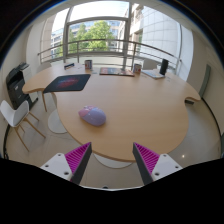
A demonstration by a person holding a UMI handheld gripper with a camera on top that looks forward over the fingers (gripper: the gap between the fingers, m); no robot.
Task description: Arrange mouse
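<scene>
On the far left, beside the table, stands a white chair with thin legs, and beyond it a dark office chair. Across the smooth, pale wooden tabletop with its rounded edge, a dark rectangular mouse mat lies flat toward the far left side. Nearer, a rounded, pale lilac mouse sits on the bare wood, well apart from the mat and just ahead of the tongs, slightly left of the gap between them. Farther right, small dark items line the far edge by the window railing; what they are cannot be told. Both magenta ribbed pads stand wide apart, so the tongs are released, gripping nothing and touching nothing.
</scene>
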